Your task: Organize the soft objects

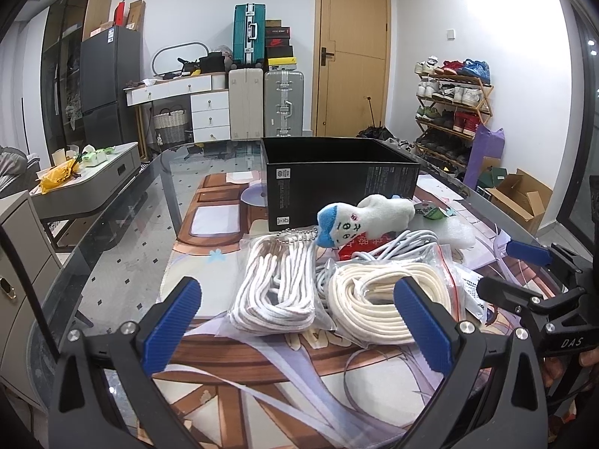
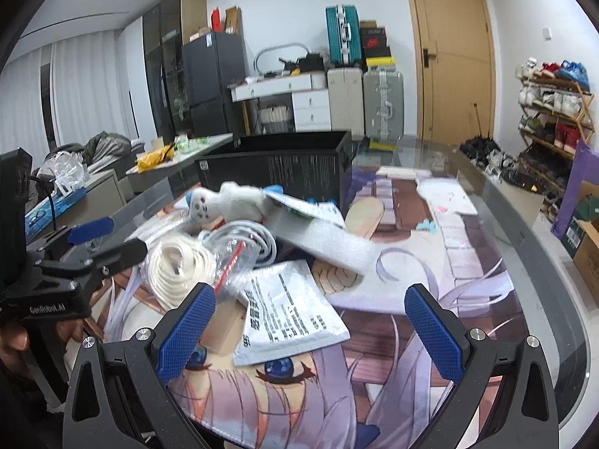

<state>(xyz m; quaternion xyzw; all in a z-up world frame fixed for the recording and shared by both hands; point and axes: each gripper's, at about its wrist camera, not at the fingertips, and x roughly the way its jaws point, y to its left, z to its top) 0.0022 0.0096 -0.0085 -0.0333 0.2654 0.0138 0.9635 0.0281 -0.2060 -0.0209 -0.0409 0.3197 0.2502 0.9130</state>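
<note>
Left wrist view: left gripper [image 1: 295,312] held wide open and empty, two bagged rope coils [image 1: 279,292] seen between the fingers, plush toy [image 1: 365,219] laid beyond against black box [image 1: 338,187]; right wrist view: right gripper [image 2: 310,331] spread wide, nothing gripped, printed pouch [image 2: 286,316] lying flat between its fingers on the anime mat [image 2: 411,262].

We are in a lived-in home room: a tan wooden door [image 1: 351,52] on the far wall, a wooden rack full of shoes [image 1: 453,101] to its right, stacked hard-shell suitcases [image 1: 262,75] to its left, a dark grey refrigerator [image 1: 108,82] and a white drawer desk [image 1: 187,101] further left.
</note>
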